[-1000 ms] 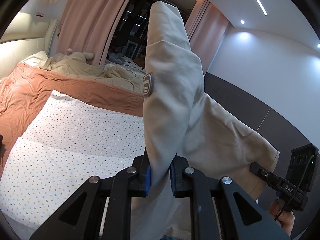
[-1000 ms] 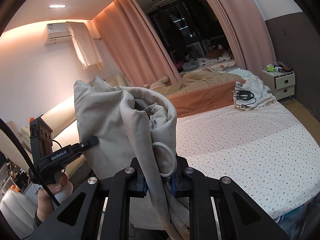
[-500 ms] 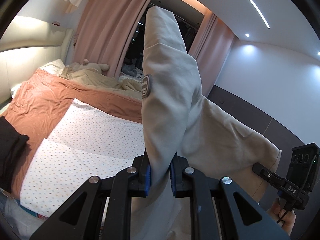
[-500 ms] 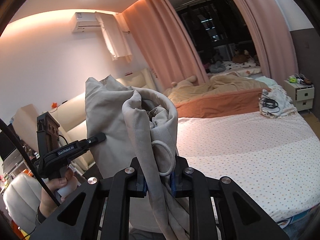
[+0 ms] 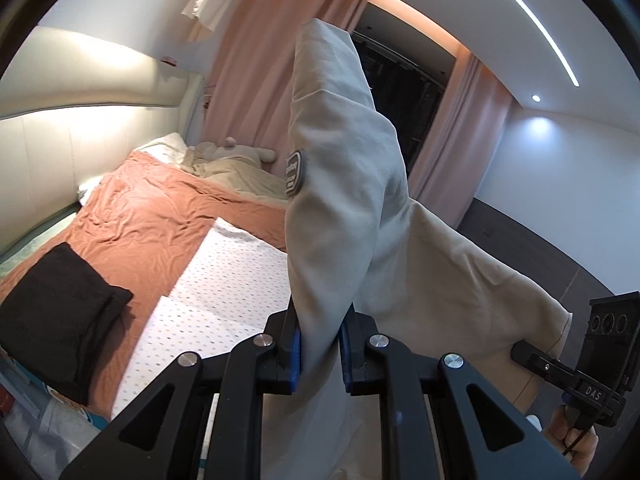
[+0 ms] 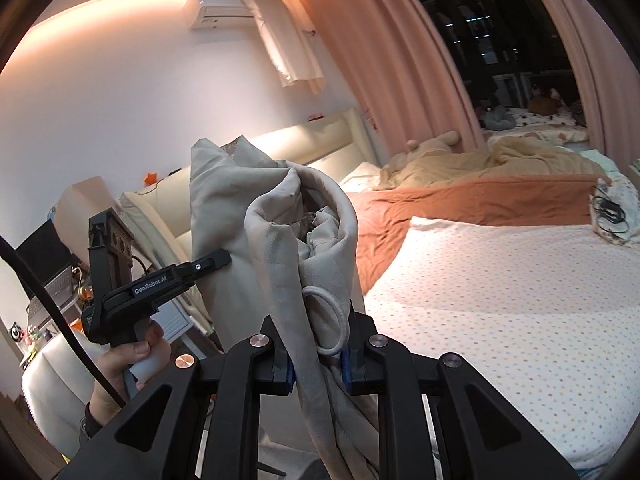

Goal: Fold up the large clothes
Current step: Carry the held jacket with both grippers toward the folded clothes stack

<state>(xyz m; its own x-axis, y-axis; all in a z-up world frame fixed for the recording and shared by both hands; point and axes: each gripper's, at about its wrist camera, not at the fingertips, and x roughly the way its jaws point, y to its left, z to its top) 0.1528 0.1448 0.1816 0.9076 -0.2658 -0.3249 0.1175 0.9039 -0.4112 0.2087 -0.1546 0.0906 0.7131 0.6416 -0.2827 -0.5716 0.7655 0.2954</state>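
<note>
While both tools are held up in the air beside the bed [image 5: 224,280], the left gripper [image 5: 319,354] pinches a fold of the beige garment [image 5: 340,208], which rises above its fingers. The right gripper [image 6: 319,364] clamps another bunched part near an elastic loop [image 6: 326,320]. The cloth spans between them, clear of the dotted sheet [image 6: 500,280].

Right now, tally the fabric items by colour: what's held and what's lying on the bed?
Beige: 2 (beige garment held by left gripper and right gripper; crumpled tan blanket)
Black: 1 (folded black garment)
Rust-orange: 1 (rust bedspread)
White dotted: 1 (dotted sheet)
Total: 5
</note>
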